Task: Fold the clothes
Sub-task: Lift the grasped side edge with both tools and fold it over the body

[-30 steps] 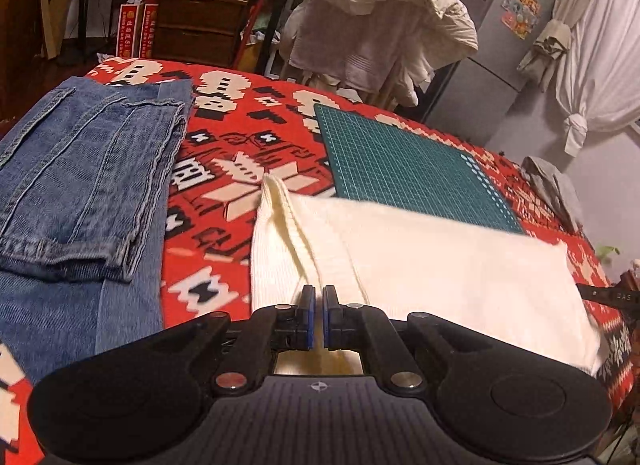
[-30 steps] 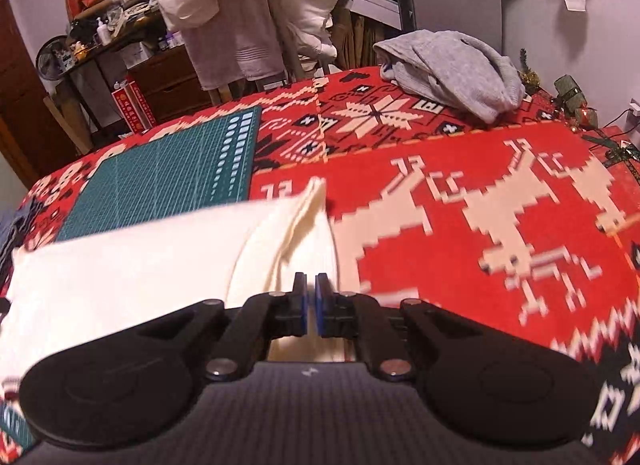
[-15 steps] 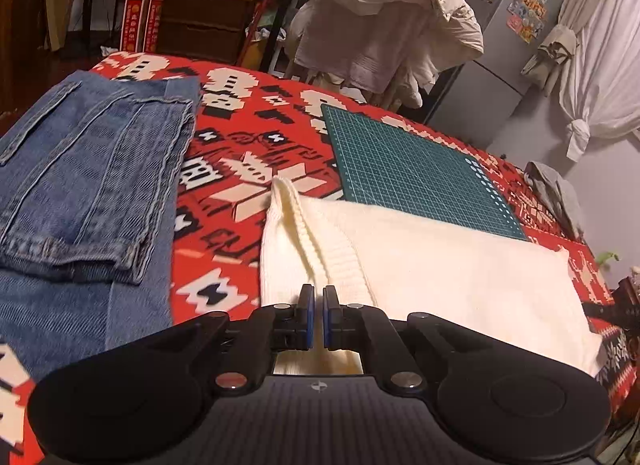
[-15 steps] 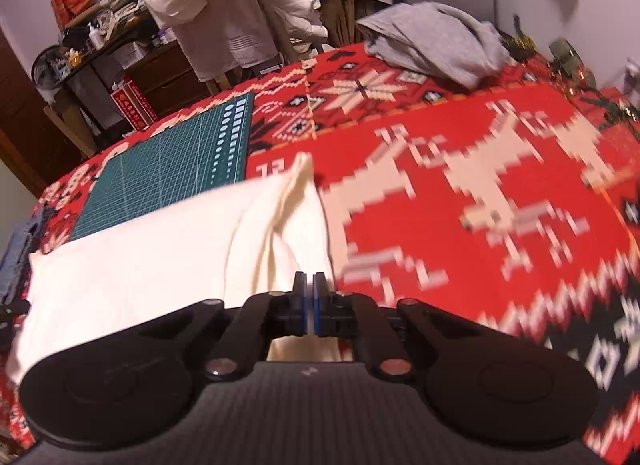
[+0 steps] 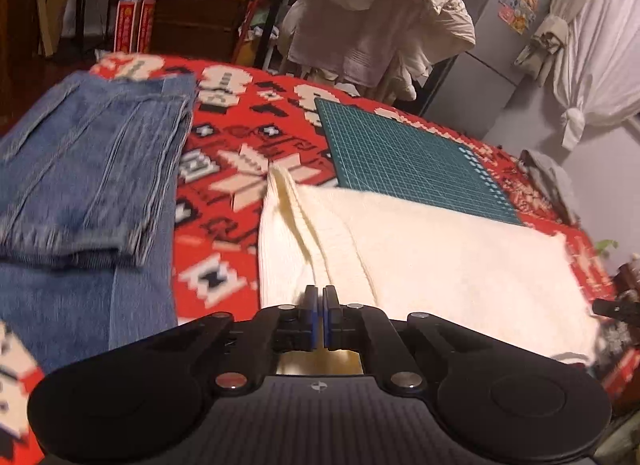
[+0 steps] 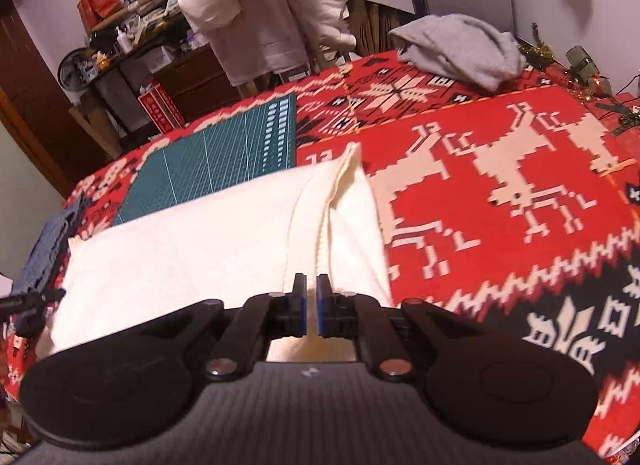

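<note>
two grippers, left gripper [image 5: 319, 297] pinched on the cream sweater [image 5: 440, 257] and right gripper [image 6: 311, 288] clamped at its opposite end, hold it taut over the red blanket [image 6: 500, 185], cutting mat [image 5: 408, 157] at 12 o'clock, likely for folding.

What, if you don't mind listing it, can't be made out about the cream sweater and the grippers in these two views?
- Left wrist view: the cream sweater's near edge, hidden behind the left gripper.
- Right wrist view: whether the right gripper grips fabric; a narrow gap shows, its body covers the hem.
- Left wrist view: the jeans are motion-blurred and cut off at the left.
</note>
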